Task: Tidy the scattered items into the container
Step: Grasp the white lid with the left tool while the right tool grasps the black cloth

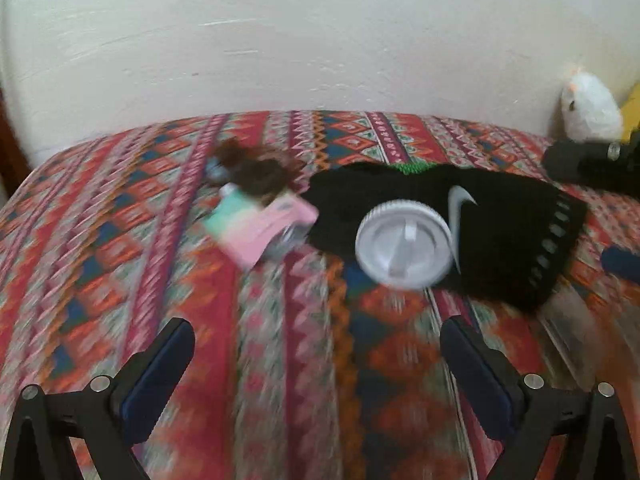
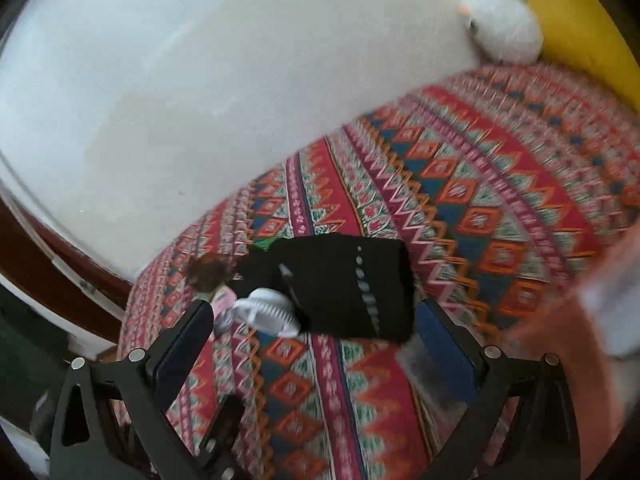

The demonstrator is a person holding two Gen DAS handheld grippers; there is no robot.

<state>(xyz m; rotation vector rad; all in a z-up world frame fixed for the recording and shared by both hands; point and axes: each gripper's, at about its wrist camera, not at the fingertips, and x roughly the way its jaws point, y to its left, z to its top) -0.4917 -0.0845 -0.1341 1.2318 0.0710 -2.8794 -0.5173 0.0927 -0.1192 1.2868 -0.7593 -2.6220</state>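
On the woven zigzag-patterned bedspread (image 1: 280, 360): round ribbed white plastic lid (image 1: 404, 245) overlapping black knitted sock (image 1: 516, 236); left tool (image 1: 316, 376), right tool (image 2: 316, 364) gaping wide, empty.

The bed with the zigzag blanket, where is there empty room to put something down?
Bare blanket lies between the left gripper and the white lid, and left of the pink packet. It is crowded around the black sock and brown hair tie.

patterned bedspread (image 1: 280, 360) | white wall (image 1: 320, 40) | white plush toy (image 1: 590, 108) | yellow cushion (image 2: 580, 32)
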